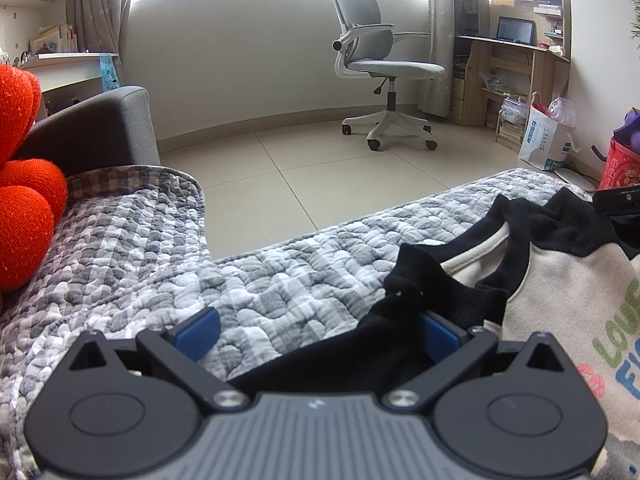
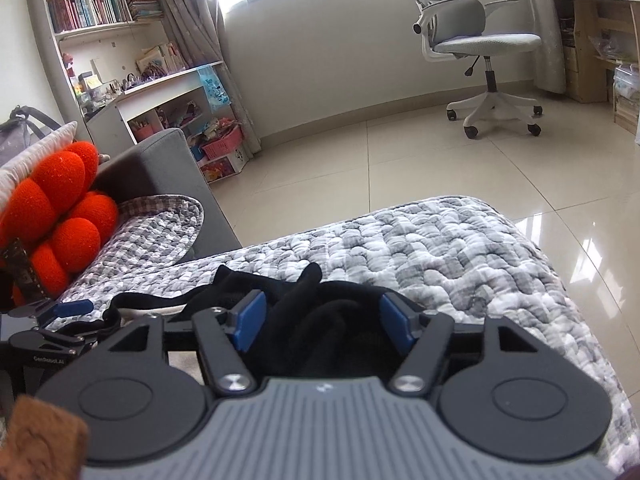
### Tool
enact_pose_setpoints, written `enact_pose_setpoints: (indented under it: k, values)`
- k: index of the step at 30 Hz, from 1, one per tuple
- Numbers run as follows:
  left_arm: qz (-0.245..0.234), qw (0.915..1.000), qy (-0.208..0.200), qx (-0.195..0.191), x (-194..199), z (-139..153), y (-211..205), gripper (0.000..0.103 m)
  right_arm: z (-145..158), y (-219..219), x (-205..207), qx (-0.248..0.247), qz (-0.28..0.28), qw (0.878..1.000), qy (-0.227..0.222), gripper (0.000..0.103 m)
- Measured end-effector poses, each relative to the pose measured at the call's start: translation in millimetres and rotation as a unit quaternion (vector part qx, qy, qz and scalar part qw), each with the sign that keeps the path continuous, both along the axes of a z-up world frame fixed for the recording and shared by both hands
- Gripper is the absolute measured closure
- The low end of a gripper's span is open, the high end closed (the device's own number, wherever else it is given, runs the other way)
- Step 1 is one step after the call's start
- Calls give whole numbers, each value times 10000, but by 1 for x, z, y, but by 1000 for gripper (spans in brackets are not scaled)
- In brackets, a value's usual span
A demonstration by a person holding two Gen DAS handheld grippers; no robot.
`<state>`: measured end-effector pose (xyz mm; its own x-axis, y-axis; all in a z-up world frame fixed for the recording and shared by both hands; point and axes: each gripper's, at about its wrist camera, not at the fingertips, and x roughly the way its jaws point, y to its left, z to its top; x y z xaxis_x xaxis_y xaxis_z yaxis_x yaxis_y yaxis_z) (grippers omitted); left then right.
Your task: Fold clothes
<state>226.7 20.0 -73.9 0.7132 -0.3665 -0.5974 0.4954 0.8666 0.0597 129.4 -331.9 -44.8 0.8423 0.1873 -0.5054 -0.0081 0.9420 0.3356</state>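
From the left wrist camera, the left tool [image 1: 320, 334] has its blue pads spread wide, with black cloth of the sweatshirt [image 1: 560, 280] lying between them and draped over the right pad; neither pad presses the cloth, so it grips nothing. The sweatshirt is cream with black sleeves and a black collar, and it lies on the grey checked quilt [image 1: 280, 280] at the right of the view. Its neck opening points away from the camera toward the floor's side of the quilt, so its long axis runs roughly along the tool's line of sight. Coloured print on the chest reads partly "LOV" in green and "FI" in blue; the rest is cut off. A white paper bag [image 1: 544, 140] by the wooden desk [image 1: 508, 52] carries blue characters too small to read. A grey office chair [image 1: 380, 60] stands on the tiled floor, and an orange cushion [image 1: 24, 200] sits at the left.

From the right wrist camera, the right tool [image 2: 324, 324] is also open wide, its pads on either side of a bunched black sleeve [image 2: 316, 320] without clamping it. The other tool's body at the left edge bears the small white marking "GenRobot.AI". Books fill the bookshelf [image 2: 88, 4], their spines unreadable.
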Motion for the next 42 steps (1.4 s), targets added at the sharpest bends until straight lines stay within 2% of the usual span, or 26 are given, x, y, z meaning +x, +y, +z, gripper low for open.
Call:
enact_pose_setpoints:
  k: [3,8,12,16,20,23,27,30,33,36,40,42]
  values:
    - [-1,10000,3,-12,0,0,0,0,2,-11,-8,13,-41,10000,-48,31]
    - [2,10000,-11,0,-1,-1,0,0,13,-24,-19,-344,-163,9993,-26,31]
    - [53,10000,17,49,-2,1,-2,0,23,-32,-28,-404,-202,9990,-72,30]
    - [483,9982,202,280,-4,9,-10,0,26,-37,-40,-518,-135,9985,-66,30]
    - [942,9927,-144,743,-14,19,-22,0,19,-45,-54,-675,-138,9976,24,30]
    - [1085,9886,-415,959,-21,26,-27,0,9,-53,-63,-649,-146,9977,136,31]
    - [1019,9920,-46,741,-15,35,-15,1,4,-63,-65,-507,-103,9985,182,32]
    - [1035,9910,63,850,-10,35,-4,1,6,-63,-60,-493,-44,9987,139,32]
    - [933,9924,177,779,-11,38,16,1,10,-56,-50,-597,189,9980,83,32]
    - [815,9938,319,685,-12,40,34,8,11,-47,-36,-739,421,9964,65,34]
    - [876,9918,851,378,-4,32,52,36,7,-36,-15,-853,613,9944,138,40]
    - [927,9897,1078,179,0,27,61,37,4,-33,-4,-816,693,9940,212,44]
